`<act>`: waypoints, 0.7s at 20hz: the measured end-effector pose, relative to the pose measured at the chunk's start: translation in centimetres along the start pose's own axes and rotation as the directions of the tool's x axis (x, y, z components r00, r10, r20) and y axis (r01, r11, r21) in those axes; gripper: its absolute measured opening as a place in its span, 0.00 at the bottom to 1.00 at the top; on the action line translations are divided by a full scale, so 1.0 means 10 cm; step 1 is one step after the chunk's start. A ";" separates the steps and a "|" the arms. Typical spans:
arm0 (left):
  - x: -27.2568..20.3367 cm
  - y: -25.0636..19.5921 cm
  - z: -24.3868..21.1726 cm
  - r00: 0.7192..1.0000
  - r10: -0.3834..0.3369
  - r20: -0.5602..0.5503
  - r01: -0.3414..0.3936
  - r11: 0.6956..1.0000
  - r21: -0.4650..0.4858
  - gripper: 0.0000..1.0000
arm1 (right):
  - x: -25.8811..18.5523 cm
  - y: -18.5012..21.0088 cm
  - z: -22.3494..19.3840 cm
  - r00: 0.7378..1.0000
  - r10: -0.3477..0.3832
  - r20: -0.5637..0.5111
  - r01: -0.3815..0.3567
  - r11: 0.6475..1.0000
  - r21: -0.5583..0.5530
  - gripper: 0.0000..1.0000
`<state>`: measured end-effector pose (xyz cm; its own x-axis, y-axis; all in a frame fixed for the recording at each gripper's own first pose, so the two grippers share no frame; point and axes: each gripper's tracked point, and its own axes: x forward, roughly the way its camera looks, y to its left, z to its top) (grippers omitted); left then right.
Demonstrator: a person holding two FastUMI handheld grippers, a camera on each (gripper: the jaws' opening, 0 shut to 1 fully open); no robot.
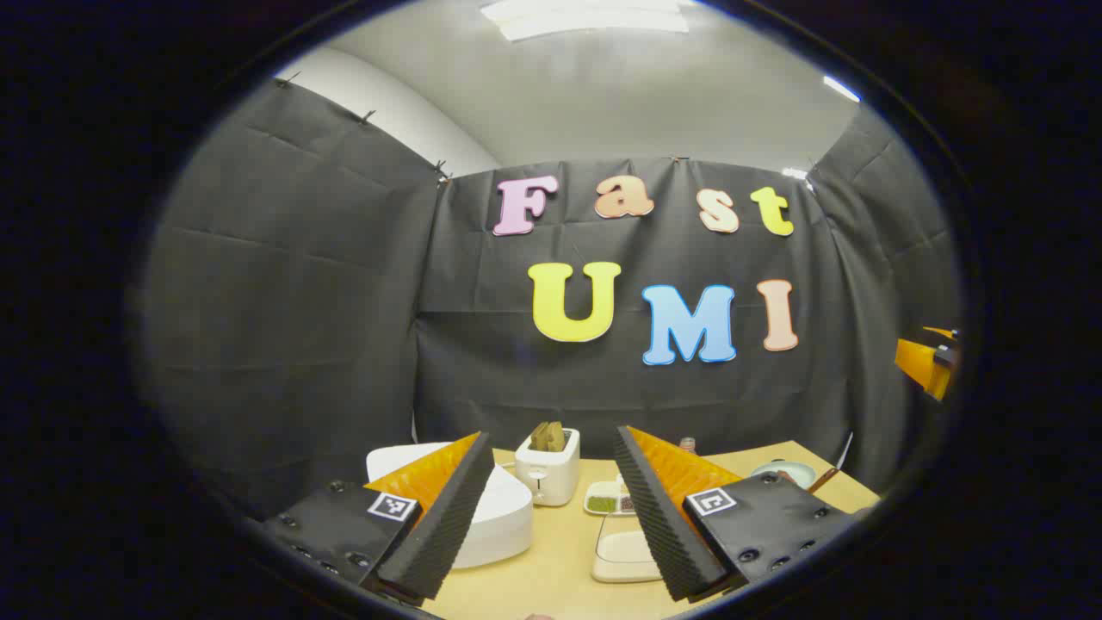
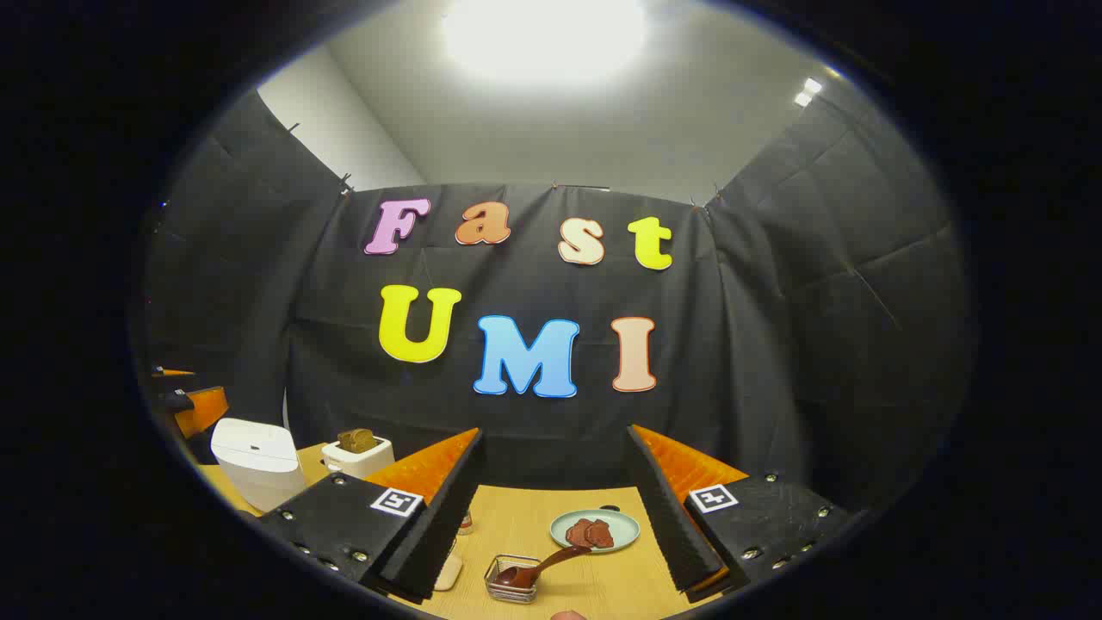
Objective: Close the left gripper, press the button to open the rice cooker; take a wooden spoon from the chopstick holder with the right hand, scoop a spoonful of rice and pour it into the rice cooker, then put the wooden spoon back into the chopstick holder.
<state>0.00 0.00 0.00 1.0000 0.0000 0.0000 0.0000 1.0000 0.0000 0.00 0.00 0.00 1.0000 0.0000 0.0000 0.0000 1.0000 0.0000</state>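
The white rice cooker [image 1: 504, 517] stands at the table's left with its lid down, partly behind one of my left gripper's fingers; it also shows far left as rice cooker [image 2: 256, 461]. My left gripper [image 1: 553, 435] is open and holds nothing, raised above the table. A dark wooden spoon [image 2: 542, 567] leans out of a small wire chopstick holder [image 2: 510, 585] near the front edge. My right gripper [image 2: 554, 433] hangs open above and behind the holder, apart from the spoon.
A white toaster [image 1: 548, 472] with bread stands behind the cooker. In front of it lie a small divided dish [image 1: 607, 499] and a cream tray [image 1: 622, 555]. A pale green plate [image 2: 594, 530] with brown pieces sits behind the holder. The other gripper [image 1: 925, 362] shows far right.
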 end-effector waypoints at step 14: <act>-0.08 0.01 0.09 0.999 -0.027 0.037 0.027 1.000 0.011 0.98 | -0.14 0.02 -0.05 1.000 -0.014 -0.002 0.014 1.000 -0.008 0.97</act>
<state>-0.84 0.15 0.95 0.9989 -0.0274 0.0373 0.0270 0.9996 0.0114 -1.42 0.15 -0.54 0.9999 -0.0143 -0.0024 0.0143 0.9999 -0.0079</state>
